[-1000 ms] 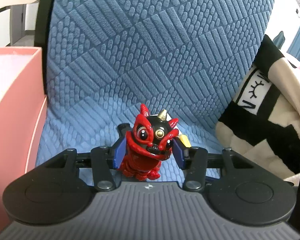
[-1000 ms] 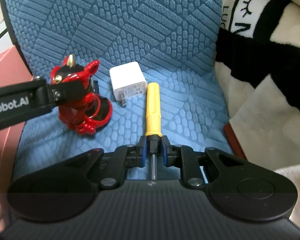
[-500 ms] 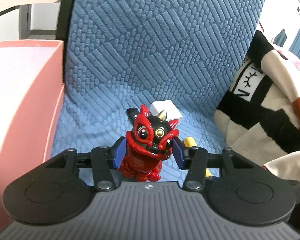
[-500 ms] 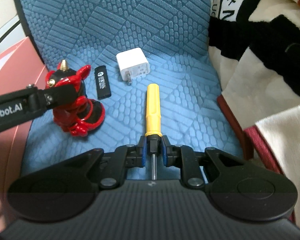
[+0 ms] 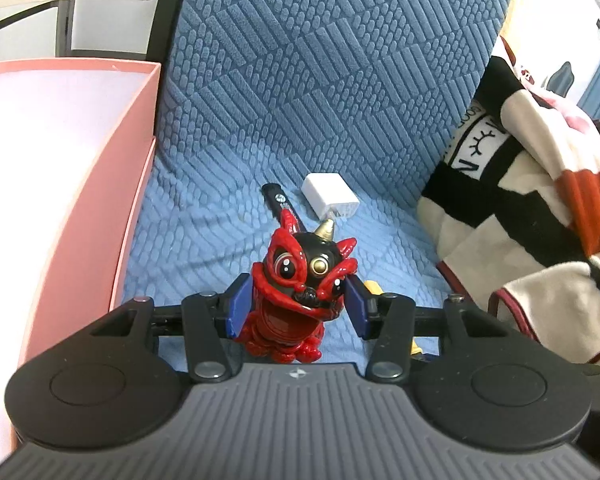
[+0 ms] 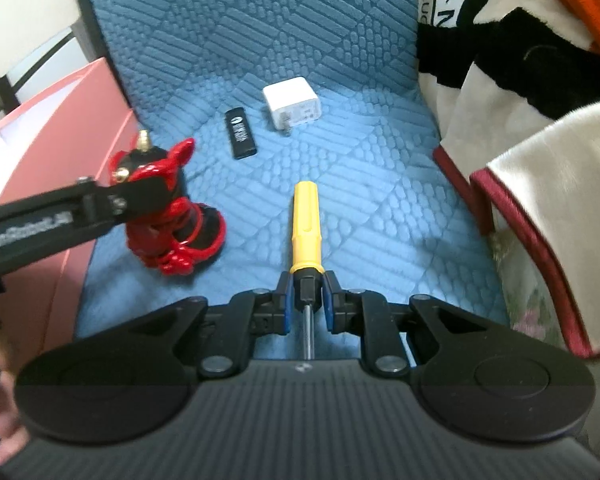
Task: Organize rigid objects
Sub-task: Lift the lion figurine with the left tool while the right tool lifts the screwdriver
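My left gripper (image 5: 298, 308) is shut on a red and black lion figurine (image 5: 300, 280) and holds it above the blue seat; it also shows in the right wrist view (image 6: 168, 216). My right gripper (image 6: 307, 300) is shut on a yellow-handled screwdriver (image 6: 306, 228), gripping its black collar, handle pointing forward, lifted over the seat. A white charger plug (image 6: 292, 104) and a black lighter-like stick (image 6: 241, 138) lie on the blue cushion (image 6: 380, 200) further back; both also show in the left wrist view, charger (image 5: 330, 200), stick (image 5: 278, 202).
A pink box (image 5: 60, 168) stands at the left edge of the seat, open at the top; it shows in the right wrist view (image 6: 52, 120). A cream, black and orange blanket (image 5: 532, 208) is heaped on the right. The quilted backrest (image 5: 320, 60) rises behind.
Both grippers have pulled back and up from the seat with their objects. The charger and the black stick have come into view behind the figurine. The pink box shows more.
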### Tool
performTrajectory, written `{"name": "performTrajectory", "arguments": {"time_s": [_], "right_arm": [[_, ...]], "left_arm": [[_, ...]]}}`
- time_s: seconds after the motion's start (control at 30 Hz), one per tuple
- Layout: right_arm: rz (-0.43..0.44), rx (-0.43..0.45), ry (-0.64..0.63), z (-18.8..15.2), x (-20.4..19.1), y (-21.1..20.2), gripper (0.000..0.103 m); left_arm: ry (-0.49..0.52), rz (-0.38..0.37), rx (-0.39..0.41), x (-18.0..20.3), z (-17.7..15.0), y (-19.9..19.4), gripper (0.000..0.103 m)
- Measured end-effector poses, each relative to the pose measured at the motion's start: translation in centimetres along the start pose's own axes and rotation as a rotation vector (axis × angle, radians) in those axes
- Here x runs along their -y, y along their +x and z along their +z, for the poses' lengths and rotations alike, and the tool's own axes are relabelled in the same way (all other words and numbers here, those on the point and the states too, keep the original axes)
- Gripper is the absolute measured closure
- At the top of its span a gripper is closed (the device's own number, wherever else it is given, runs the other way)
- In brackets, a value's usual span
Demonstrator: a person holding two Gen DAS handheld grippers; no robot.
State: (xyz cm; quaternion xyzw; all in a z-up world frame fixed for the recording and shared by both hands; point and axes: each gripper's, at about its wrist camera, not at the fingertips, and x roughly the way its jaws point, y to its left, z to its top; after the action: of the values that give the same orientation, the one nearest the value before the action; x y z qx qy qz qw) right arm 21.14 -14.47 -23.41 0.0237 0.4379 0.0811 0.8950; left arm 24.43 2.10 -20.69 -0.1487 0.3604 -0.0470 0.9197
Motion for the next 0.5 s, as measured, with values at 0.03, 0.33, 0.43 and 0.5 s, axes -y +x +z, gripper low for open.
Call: {"name": "performTrajectory", "arguments": {"time_s": [0.03,0.33,0.43,0.5], "right_arm": [[0.002,0.001,0.002,-0.3,-0.1,-0.4,0.084],[0.018,0.004,0.01,-3.1,-0.2,-2.9,0.084],[0.018,-0.004,0.013,-4.4,-0.2,-3.2,0.084],[0.014,-0.009,0.011,-5.2,-0.3,-3.2,0.084]], "left_arm": [[-0.005,0.0,-0.005,0.0,-0.3,-0.2,0.047],[-0.044,-0.028,-0.03,0.3,-3.3,-3.1,0.047],[-0.053,-0.041,-0.046,0.5,-4.2,-4.1,0.047],[-0.051,-0.039,-0.053,0.7,-4.8,-4.6,0.047]]}}
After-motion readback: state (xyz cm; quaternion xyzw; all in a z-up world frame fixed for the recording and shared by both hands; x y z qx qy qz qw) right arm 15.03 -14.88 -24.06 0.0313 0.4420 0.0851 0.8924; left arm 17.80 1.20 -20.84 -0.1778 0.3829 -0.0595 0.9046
